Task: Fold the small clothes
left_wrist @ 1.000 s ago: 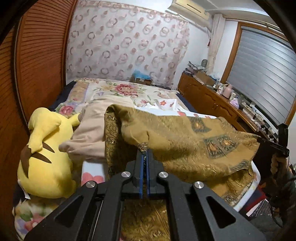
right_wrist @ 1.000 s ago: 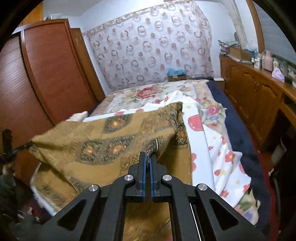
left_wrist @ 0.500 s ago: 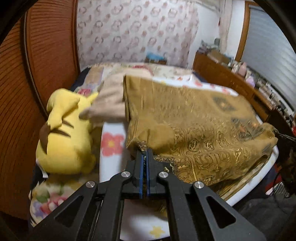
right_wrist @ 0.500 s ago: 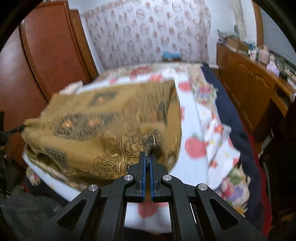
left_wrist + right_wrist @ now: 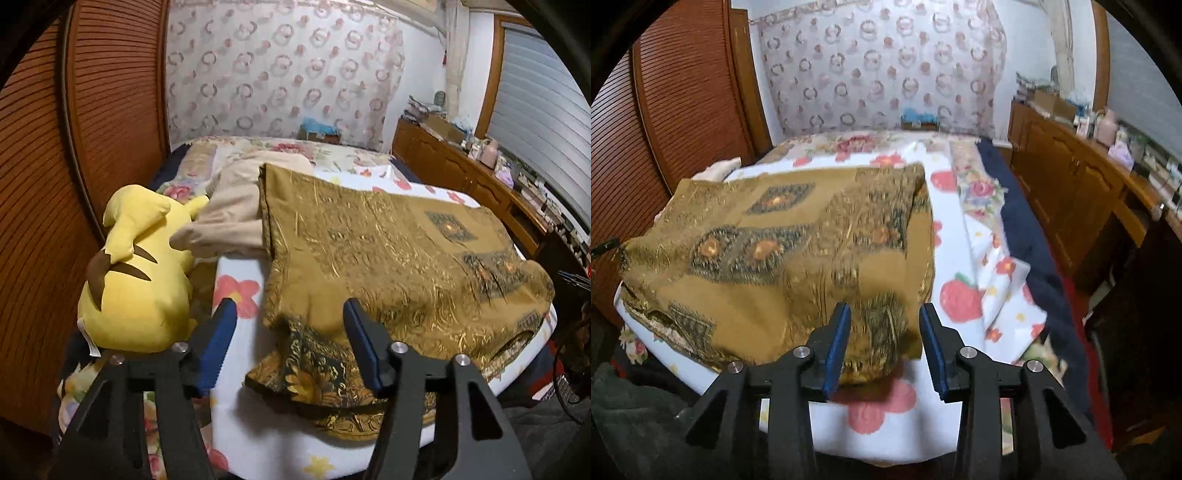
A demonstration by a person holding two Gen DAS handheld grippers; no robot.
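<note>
Both the left gripper [image 5: 290,345] and right gripper [image 5: 885,347] are spread wide, released. The folded gold garment [image 5: 388,251] lies on the bed [image 5: 240,424], its near edge overhanging the bed's front edge, a yellow plush [image 5: 136,273] to its left.

Cloth [image 5: 388,251]: ochre-gold, gilt scrollwork, dark diamond medallions with orange centres.
Sheet [image 5: 964,266]: white, red-orange flowers, small yellow stars.
Plush [image 5: 140,280]: yellow, brown stripes.
Garment [image 5: 229,214]: plain beige.
Curtain [image 5: 280,70]: white, pink-grey rings.
Wardrobe [image 5: 55,155]: reddish-brown slats.
Pads [image 5: 216,350]: blue.
</note>
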